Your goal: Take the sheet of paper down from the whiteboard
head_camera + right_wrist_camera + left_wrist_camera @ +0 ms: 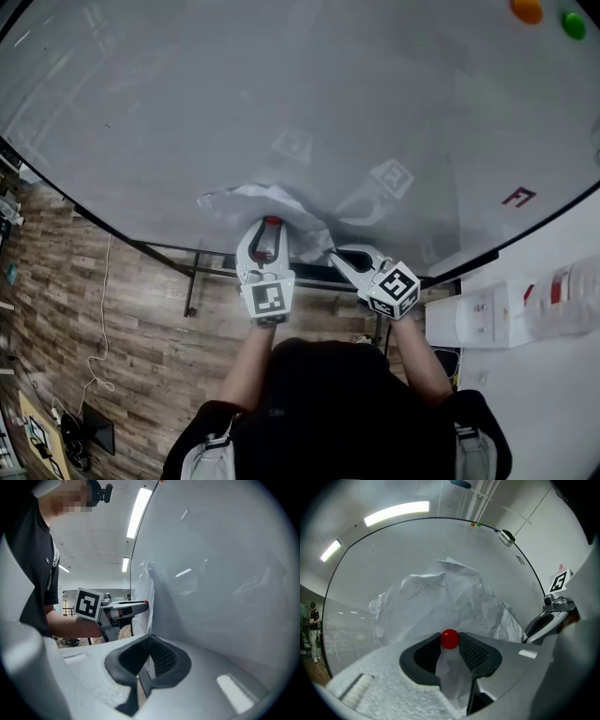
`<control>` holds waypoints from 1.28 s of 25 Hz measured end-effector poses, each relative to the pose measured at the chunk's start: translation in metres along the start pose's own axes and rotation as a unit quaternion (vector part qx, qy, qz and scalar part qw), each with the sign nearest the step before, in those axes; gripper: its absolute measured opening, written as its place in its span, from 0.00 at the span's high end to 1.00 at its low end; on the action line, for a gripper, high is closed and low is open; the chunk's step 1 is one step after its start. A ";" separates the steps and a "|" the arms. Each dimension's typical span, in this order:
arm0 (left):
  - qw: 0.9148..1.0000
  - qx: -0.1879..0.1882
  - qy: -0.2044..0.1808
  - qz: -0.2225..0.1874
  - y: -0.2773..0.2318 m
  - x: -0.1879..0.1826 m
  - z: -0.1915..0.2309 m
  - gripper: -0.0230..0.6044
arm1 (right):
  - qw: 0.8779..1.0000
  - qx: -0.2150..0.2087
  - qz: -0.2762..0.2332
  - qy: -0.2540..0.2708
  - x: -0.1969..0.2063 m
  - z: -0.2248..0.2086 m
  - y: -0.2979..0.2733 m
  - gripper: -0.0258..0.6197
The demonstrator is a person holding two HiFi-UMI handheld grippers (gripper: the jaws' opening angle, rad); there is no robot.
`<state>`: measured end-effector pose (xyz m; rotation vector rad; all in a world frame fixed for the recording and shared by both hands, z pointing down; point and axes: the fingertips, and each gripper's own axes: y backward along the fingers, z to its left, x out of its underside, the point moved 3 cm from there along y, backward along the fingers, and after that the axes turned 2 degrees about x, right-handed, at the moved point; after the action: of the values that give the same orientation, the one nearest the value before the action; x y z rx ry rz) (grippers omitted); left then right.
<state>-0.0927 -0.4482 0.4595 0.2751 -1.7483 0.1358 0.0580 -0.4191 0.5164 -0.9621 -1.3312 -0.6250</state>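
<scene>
A crumpled white sheet of paper [265, 201] bulges off the lower part of the whiteboard [187, 112]. My left gripper [269, 229] is shut on a round red magnet [272, 222] that sits on the sheet's lower middle. In the left gripper view the magnet [450, 639] shows between the fingertips, with the paper [450, 597] spread behind it. My right gripper [336, 255] is shut on the sheet's lower right edge; in the right gripper view the paper [146, 597] runs edge-on from the board [220, 583] into the jaws of my right gripper [148, 644].
An orange magnet [527, 9] and a green magnet [574, 24] stick at the board's top right, and a red mark [517, 197] is lower right. The board's dark stand [193, 272] stands over the wooden floor. A white wall with switch plates [487, 314] is at right.
</scene>
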 end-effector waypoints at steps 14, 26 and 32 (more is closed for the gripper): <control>1.000 0.017 0.002 0.025 0.030 0.018 0.006 0.76 | 1.000 0.018 -0.012 -0.008 0.005 0.019 -0.002 0.96; 0.997 0.057 0.023 0.042 0.061 0.038 0.031 0.75 | 0.997 0.076 0.001 0.029 0.004 0.038 -0.012 0.95; 0.997 0.061 0.026 0.033 0.078 0.034 0.028 0.75 | 0.996 0.085 -0.002 0.031 0.004 0.054 -0.001 0.95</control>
<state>-0.1452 -0.3830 0.4919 0.2996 -1.7001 0.2962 0.0298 -0.3727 0.5186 -0.7956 -1.3084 -0.5306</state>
